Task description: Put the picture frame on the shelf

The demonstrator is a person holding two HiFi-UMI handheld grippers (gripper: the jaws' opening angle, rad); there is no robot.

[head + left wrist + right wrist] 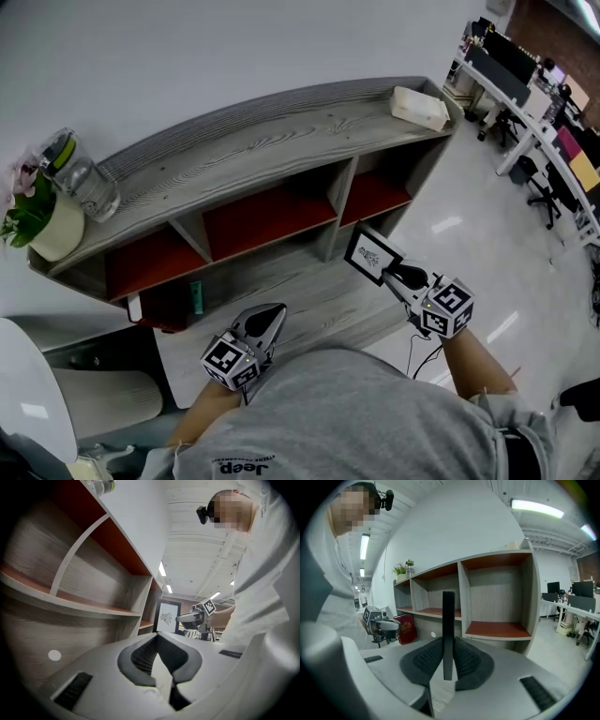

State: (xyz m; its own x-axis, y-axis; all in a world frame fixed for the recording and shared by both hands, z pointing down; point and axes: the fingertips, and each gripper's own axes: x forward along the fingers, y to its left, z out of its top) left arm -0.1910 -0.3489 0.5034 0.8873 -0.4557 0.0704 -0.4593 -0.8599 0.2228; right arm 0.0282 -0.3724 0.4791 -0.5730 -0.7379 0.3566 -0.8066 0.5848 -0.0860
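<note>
A black picture frame [373, 254] with a white print is clamped by its edge in my right gripper [394, 273], held in front of the right-hand compartment of the grey shelf unit [281, 141]. In the right gripper view the picture frame [448, 634] stands edge-on between the pads. From the left gripper view the picture frame [167, 616] shows face-on in the right gripper [185, 618]. My left gripper [265, 322] hovers lower left with its jaws together and nothing between them, shown likewise as the left gripper [159, 641].
The shelf has red-lined compartments [267, 214]. On top stand a potted plant [42, 217], a glass jar [80, 173] and a tissue box [419, 107]. A red book [406, 628] sits in the lower left compartment. Office desks [544, 112] lie to the right. A white chair [28, 394] is at left.
</note>
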